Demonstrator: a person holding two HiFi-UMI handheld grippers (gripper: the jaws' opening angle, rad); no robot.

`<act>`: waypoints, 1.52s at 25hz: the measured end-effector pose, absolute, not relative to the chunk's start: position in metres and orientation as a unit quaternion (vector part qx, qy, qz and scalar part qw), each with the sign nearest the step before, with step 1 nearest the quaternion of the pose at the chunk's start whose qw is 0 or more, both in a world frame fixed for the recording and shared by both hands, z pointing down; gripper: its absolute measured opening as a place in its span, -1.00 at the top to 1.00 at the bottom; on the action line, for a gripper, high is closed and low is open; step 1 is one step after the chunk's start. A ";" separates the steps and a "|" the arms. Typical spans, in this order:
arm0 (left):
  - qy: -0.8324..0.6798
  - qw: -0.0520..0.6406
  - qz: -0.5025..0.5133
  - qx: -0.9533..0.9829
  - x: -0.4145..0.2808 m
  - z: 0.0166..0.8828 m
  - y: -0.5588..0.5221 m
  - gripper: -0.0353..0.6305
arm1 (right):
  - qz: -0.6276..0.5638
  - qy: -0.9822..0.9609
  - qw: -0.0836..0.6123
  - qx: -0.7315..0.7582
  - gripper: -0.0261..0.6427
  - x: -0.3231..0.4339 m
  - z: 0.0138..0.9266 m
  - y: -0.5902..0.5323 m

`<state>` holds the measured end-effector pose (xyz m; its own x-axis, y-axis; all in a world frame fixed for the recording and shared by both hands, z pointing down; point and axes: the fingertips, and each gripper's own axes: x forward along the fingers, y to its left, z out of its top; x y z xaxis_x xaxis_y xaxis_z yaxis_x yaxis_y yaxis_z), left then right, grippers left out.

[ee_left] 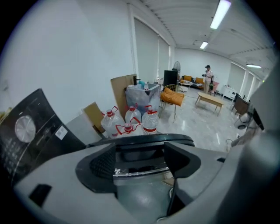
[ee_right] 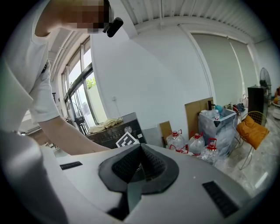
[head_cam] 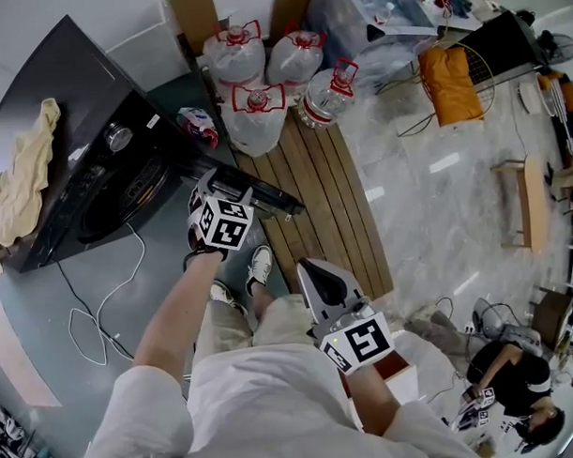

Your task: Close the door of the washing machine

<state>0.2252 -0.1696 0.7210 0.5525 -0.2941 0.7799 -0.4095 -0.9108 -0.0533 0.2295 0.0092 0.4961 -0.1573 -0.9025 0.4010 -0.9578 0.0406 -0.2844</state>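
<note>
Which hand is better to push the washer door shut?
Left. The left gripper is right at the open door, jaws apart at its edge. The right gripper hangs by the person's body, jaws together.

No legible text, brand or number in any view, white sticker point(head_cam: 152, 121) on the washing machine point(head_cam: 76, 99) at ten o'clock, print too small, labels on the water bottles point(head_cam: 254, 116) at twelve o'clock likewise unreadable.
</note>
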 end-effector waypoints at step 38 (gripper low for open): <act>-0.293 0.344 0.347 0.822 0.091 0.737 -0.103 -0.07 | 0.211 -0.755 0.114 0.610 0.93 0.114 0.452 0.030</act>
